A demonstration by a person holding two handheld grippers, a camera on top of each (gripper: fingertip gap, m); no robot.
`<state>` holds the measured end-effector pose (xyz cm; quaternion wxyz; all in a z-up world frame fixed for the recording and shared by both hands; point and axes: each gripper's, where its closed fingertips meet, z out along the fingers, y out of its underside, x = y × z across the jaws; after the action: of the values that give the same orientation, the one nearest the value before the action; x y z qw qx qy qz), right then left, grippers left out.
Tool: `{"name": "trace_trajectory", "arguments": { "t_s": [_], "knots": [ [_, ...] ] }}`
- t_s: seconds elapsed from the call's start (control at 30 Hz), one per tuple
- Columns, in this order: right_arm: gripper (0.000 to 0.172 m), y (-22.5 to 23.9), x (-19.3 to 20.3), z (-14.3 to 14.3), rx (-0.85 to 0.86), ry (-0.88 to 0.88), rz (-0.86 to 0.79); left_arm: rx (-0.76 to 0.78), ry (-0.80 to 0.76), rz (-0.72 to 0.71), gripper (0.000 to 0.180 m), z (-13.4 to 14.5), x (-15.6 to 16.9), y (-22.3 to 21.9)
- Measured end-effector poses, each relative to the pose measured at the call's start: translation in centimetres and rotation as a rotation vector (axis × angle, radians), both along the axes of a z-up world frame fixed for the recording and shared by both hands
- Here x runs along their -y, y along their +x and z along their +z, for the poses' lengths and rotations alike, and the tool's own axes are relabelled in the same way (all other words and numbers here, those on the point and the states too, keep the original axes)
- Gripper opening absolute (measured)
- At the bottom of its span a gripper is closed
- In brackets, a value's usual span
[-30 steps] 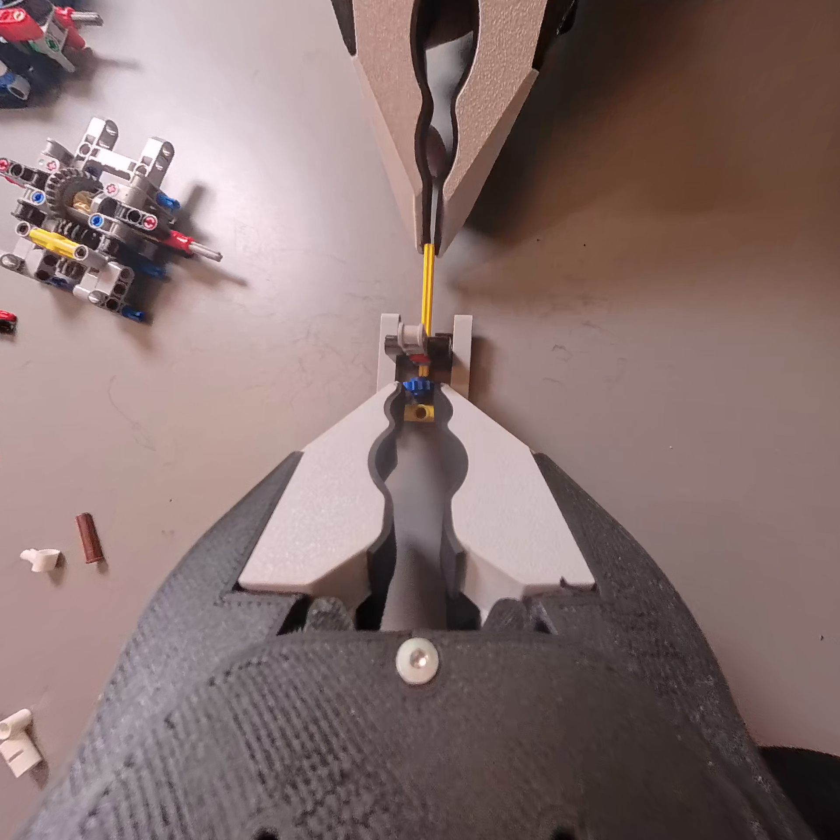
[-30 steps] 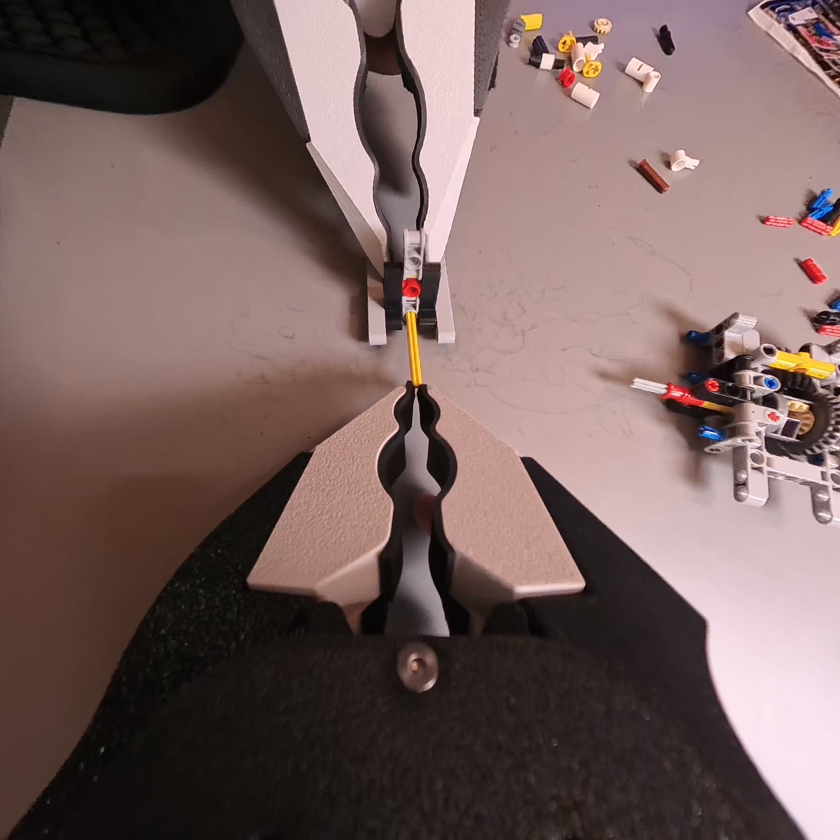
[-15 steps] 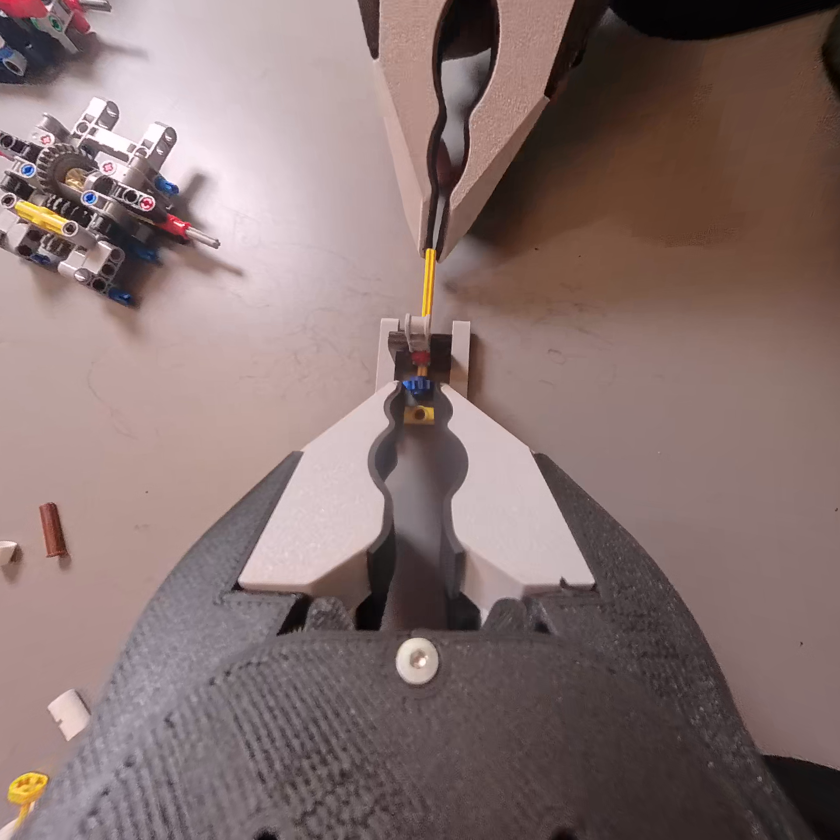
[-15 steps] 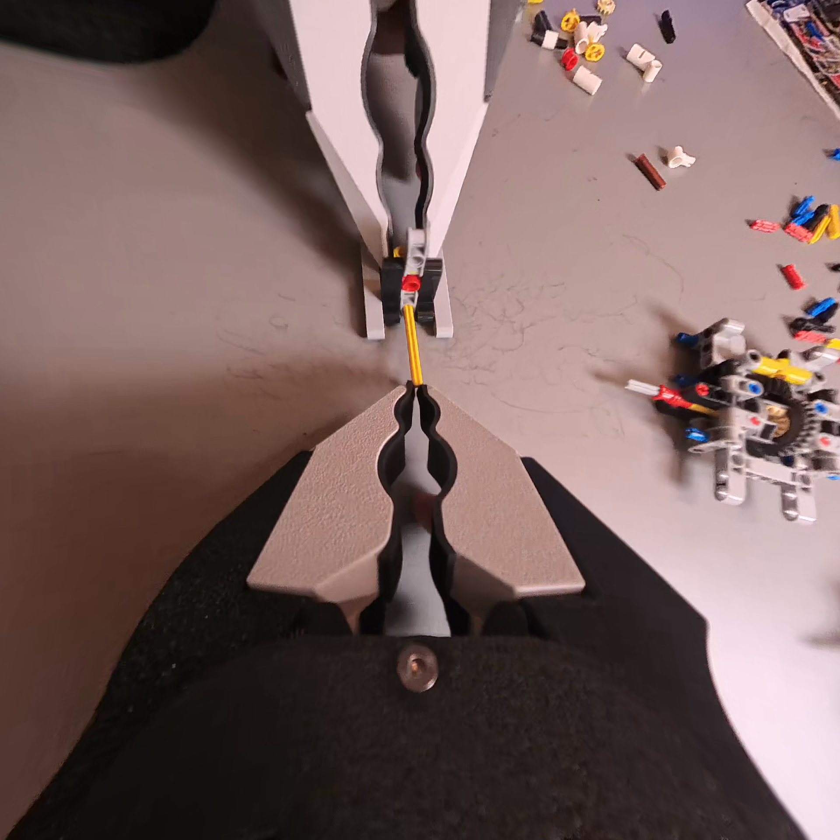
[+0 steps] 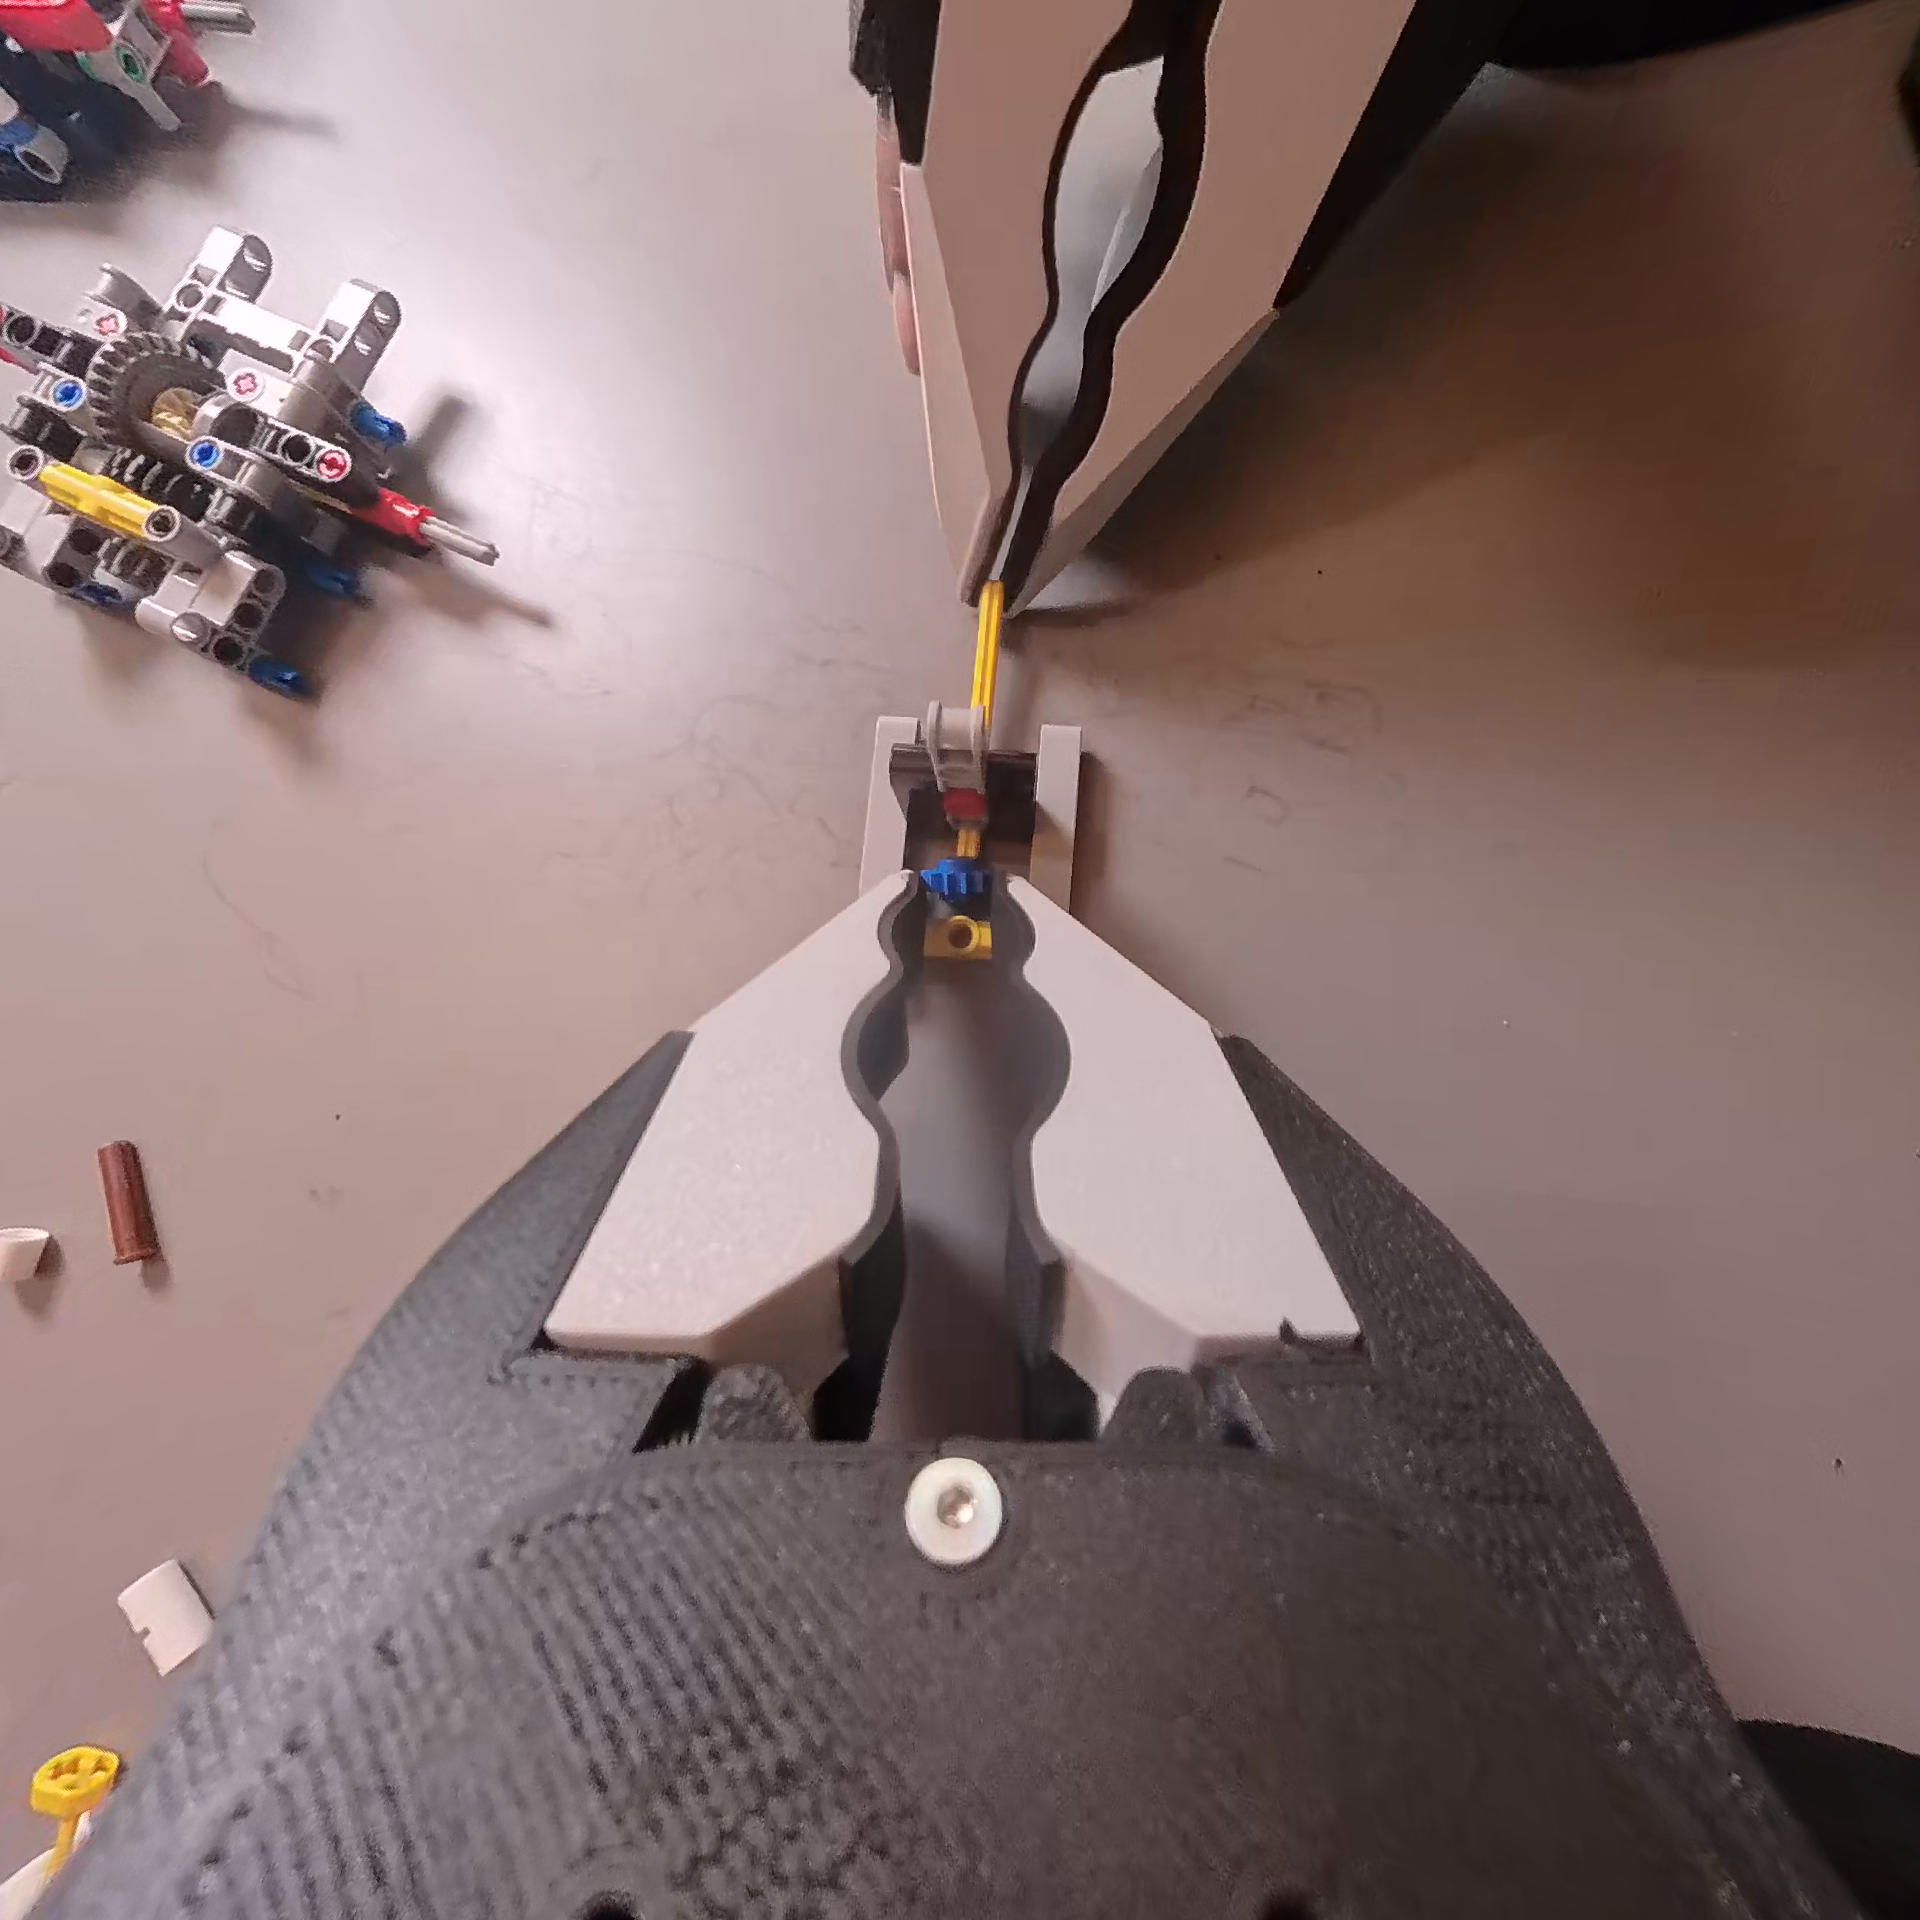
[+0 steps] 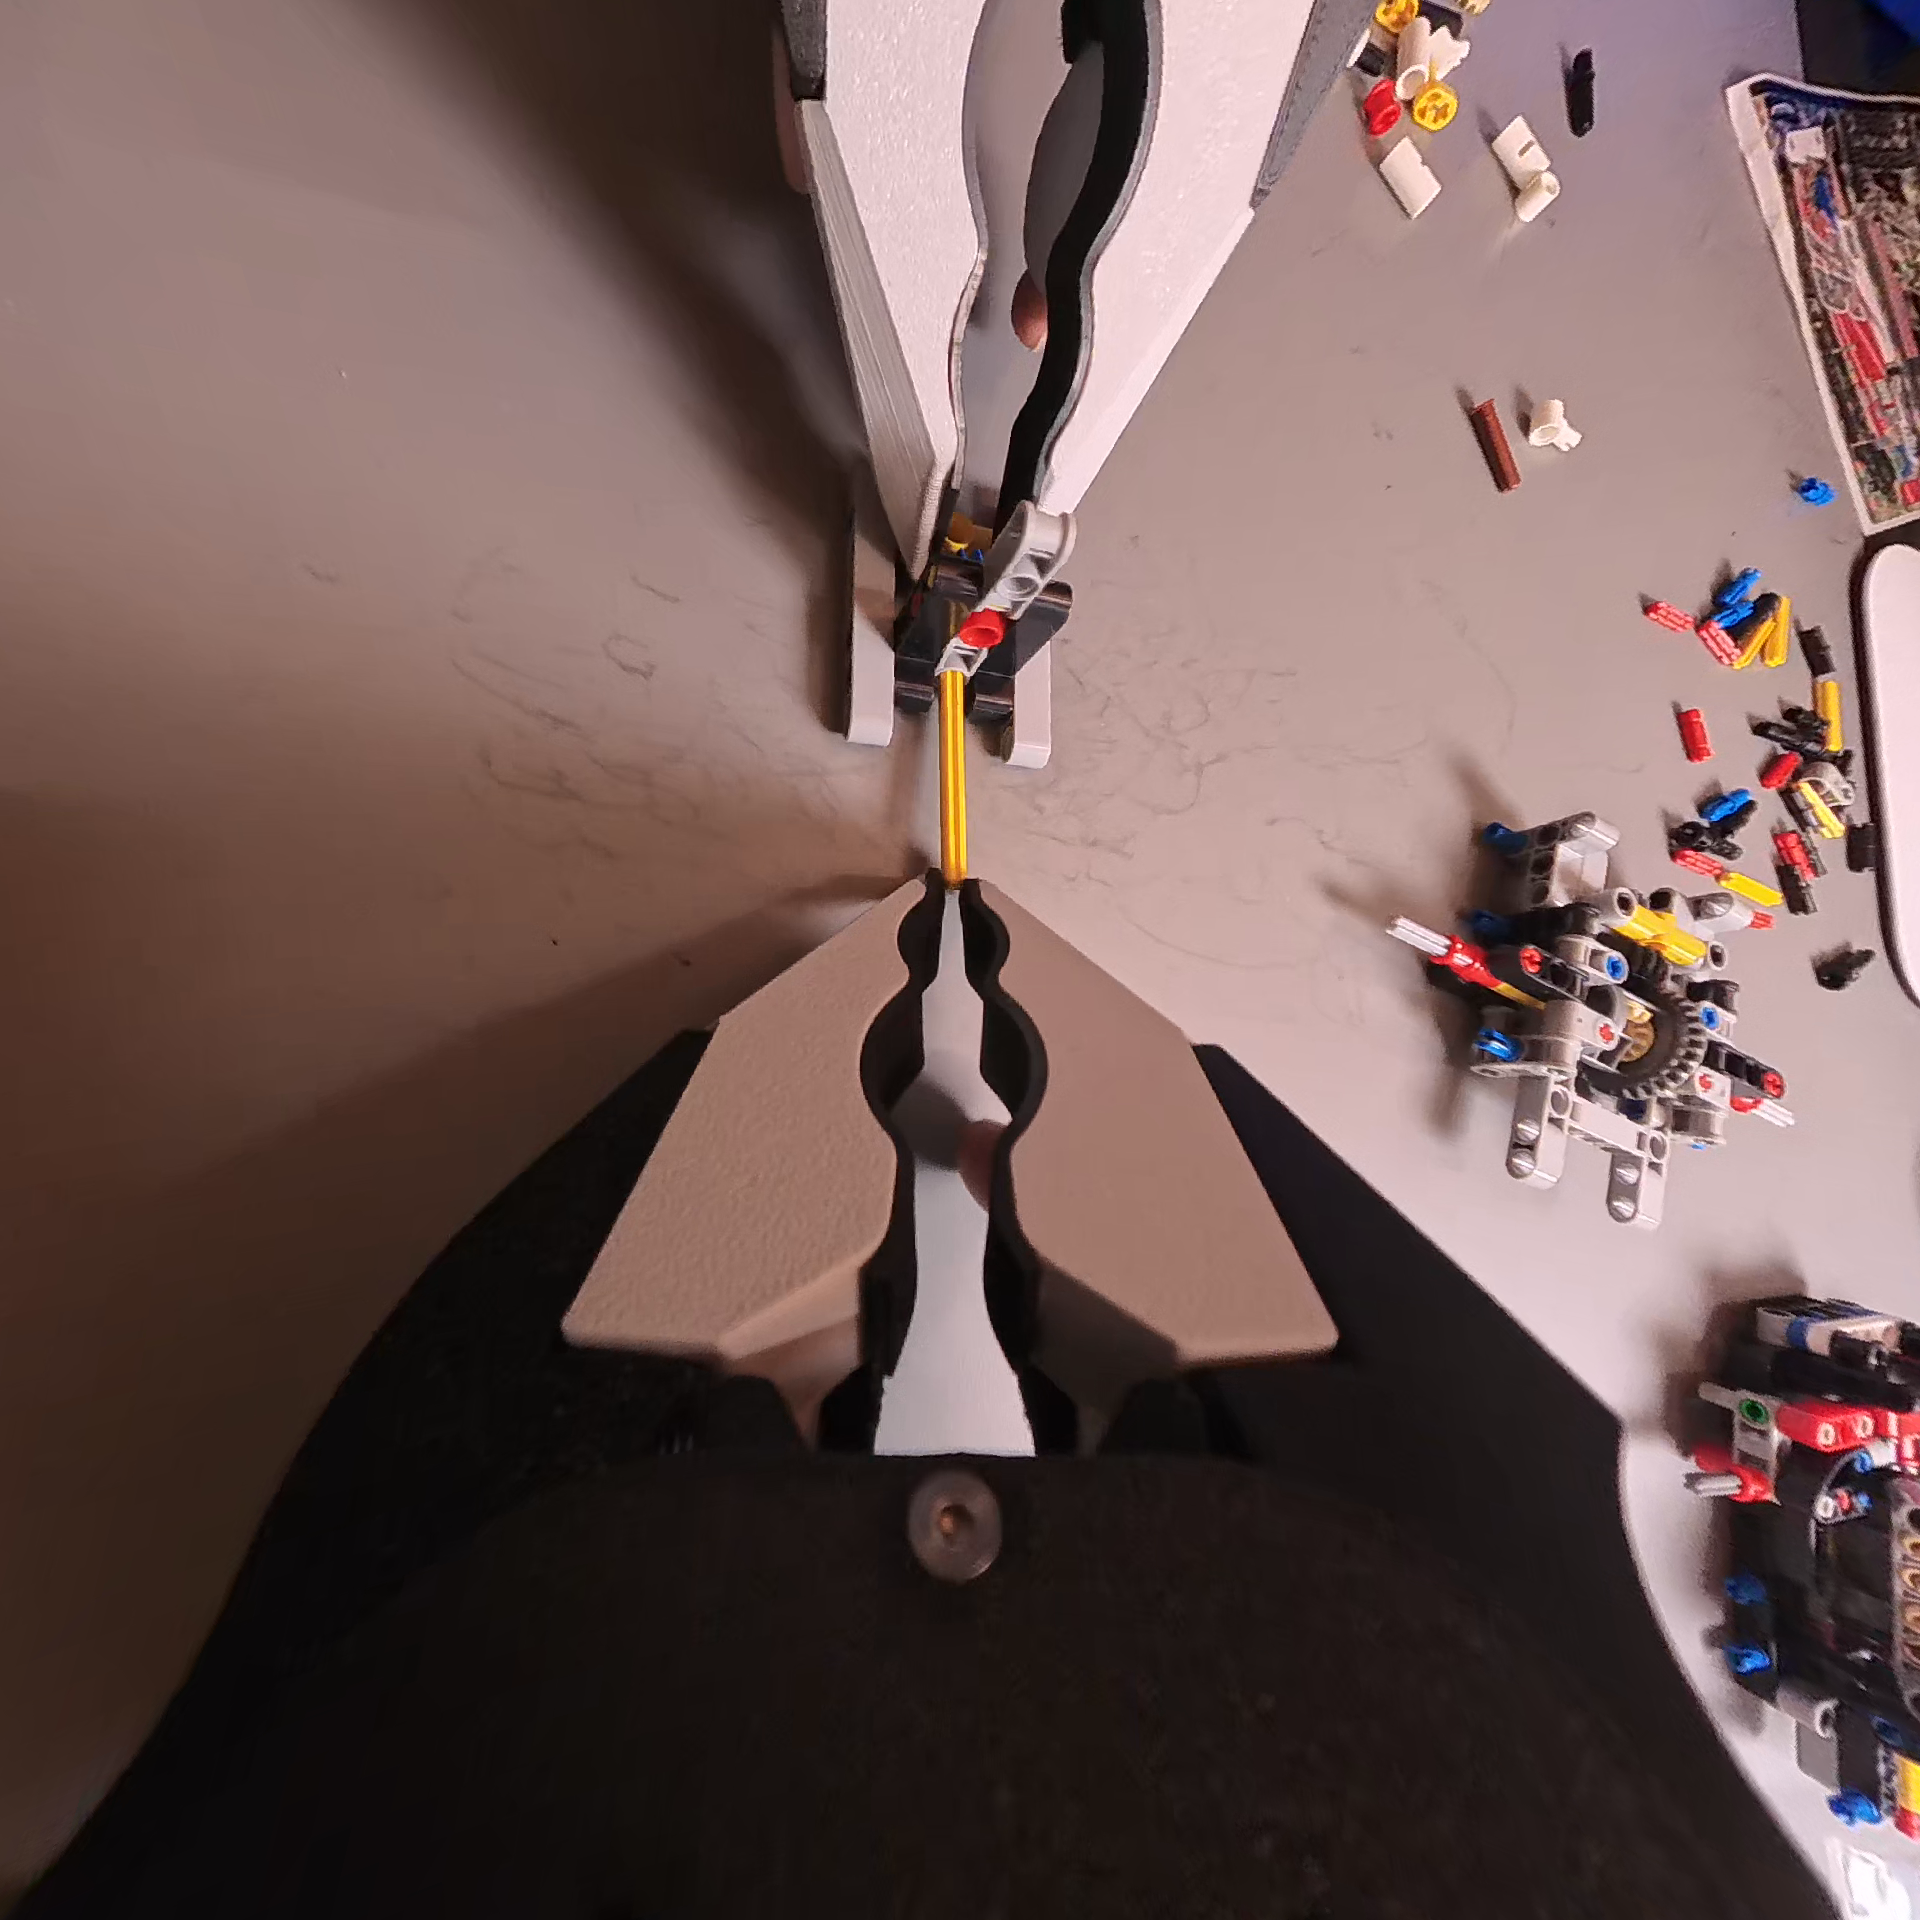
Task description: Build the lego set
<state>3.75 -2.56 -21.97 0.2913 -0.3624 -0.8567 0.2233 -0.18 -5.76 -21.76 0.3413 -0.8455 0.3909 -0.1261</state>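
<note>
One printed sheet (image 6: 1839, 281) bears unreadable writing.

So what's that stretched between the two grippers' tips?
A thin yellow rod. The right gripper pinches one end; the other runs into a small brick assembly clamped in the left gripper. Both views show it.

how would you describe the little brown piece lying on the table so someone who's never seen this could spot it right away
Start at the big grey gear assembly on the table, then look beyond it toward the printed booklet. Between them lies the brown piece, a short dark cylinder beside a small white connector. It is the only brown part among red, blue, yellow and black ones.
</note>
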Motion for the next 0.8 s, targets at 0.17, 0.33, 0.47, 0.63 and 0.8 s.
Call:
{"name": "trace_trajectory", "arguments": {
  "t_s": [0.17,0.33,0.47,0.63,0.8],
  "knots": [
    [0.001,-0.01,0.08,-0.01,0.002,0.018,-0.010,0.012,0.000,0.009,0.011,-0.01,0.05,-0.03],
    [0.000,-0.19,0.06,0.10,-0.005,-0.098,-0.078,0.003,0.006,0.017,0.011,-0.01,0.16,-0.17],
    [0.000,-0.32,0.11,0.49,-0.023,-0.184,-0.098,-0.020,0.015,0.013,0.011,0.02,0.24,-0.31],
    [0.000,-0.49,0.08,0.77,-0.038,-0.250,-0.113,-0.090,0.003,-0.008,0.011,0.04,0.28,-0.48],
    [0.000,-0.70,0.01,0.97,-0.053,-0.293,-0.127,-0.126,-0.050,-0.030,0.011,0.03,0.27,-0.40]
  ]
}}
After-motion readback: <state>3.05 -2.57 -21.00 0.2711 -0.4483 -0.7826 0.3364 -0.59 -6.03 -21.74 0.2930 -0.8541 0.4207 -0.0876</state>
